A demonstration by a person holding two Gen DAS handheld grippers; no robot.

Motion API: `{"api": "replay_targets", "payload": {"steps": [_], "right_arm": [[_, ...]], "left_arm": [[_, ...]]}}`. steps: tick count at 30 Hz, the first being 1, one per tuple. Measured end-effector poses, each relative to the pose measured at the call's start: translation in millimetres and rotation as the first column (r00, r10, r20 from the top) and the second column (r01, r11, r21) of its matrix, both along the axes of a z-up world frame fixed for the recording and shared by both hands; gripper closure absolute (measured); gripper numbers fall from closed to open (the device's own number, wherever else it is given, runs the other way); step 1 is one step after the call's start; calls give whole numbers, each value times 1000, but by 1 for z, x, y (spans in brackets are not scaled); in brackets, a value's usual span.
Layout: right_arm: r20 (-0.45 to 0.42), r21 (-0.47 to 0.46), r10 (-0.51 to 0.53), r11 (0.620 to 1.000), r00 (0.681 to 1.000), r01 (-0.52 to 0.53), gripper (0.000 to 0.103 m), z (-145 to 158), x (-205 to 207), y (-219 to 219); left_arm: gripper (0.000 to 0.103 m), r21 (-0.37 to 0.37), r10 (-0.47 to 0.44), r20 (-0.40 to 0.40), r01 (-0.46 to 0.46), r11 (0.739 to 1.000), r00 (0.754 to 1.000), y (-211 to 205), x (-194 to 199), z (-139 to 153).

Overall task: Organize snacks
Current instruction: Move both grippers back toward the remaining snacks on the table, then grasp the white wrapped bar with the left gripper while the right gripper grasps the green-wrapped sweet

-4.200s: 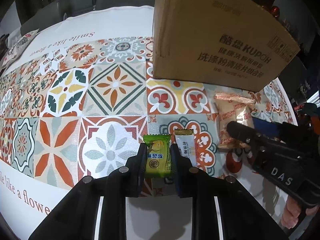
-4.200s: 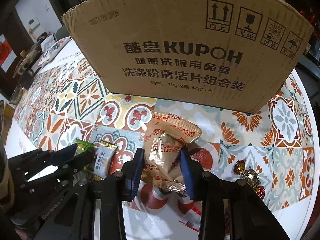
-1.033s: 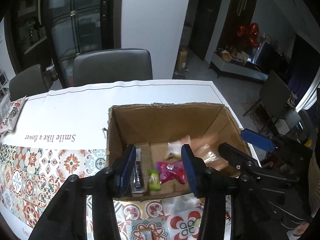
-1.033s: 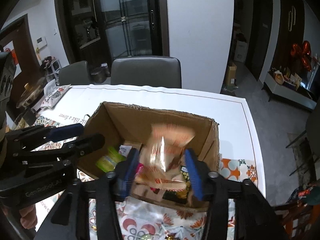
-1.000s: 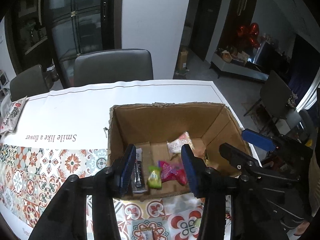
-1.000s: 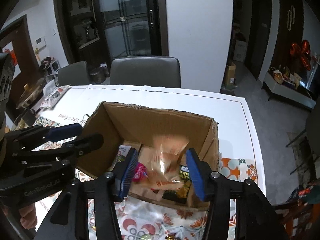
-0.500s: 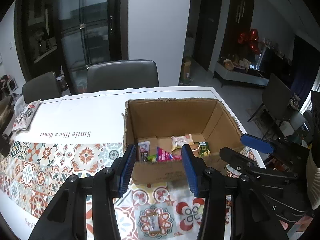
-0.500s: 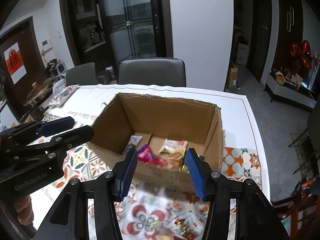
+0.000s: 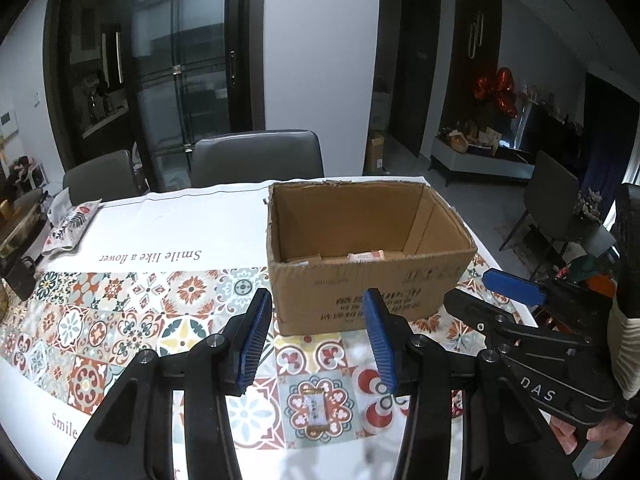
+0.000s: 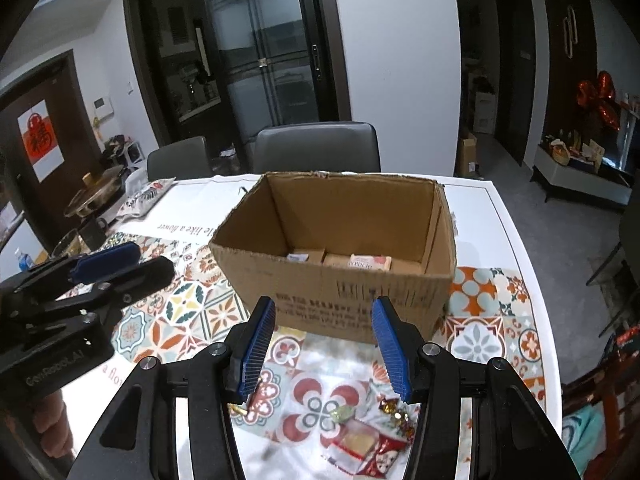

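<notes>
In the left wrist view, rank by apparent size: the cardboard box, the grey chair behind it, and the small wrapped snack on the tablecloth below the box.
1. cardboard box, clearly largest.
2. grey chair, smaller in frame, though it stands farther from the camera, so its true size is unsure.
3. wrapped snack, by far the smallest despite lying nearest.

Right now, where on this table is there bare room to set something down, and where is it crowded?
The white strip of tablecloth left of the cardboard box, between the lettering and the chairs, is bare. The patterned tiles left of the box are bare too. It is crowded in front of the box: a wrapped snack and a cluster of candies lie there.
</notes>
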State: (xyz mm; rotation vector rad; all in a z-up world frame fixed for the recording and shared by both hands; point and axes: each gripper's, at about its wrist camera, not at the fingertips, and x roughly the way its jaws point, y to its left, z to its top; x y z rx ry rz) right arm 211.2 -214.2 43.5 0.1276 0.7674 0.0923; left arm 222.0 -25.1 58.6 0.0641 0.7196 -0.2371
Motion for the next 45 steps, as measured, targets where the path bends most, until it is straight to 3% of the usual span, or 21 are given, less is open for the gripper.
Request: {"api": "replay_targets", "payload": {"steps": [9, 19, 32, 45], "right_arm": [[-15, 17, 16, 1000, 1000, -16, 51, -26, -21, 6], [-103, 5, 39, 999, 994, -39, 51, -62, -30, 14], [-221, 8, 76, 997, 972, -76, 52, -112, -28, 16], [-298, 9, 72, 997, 952, -73, 58, -146, -7, 15]], "left_arm": [[57, -13, 12, -21, -12, 1000, 1000, 3, -21, -26], [57, -7, 37, -110, -38, 999, 993, 5, -27, -70], [57, -33, 41, -259, -51, 998, 965, 4, -24, -129], [61, -34, 42, -345, -57, 998, 938, 1, 6, -168]]}}
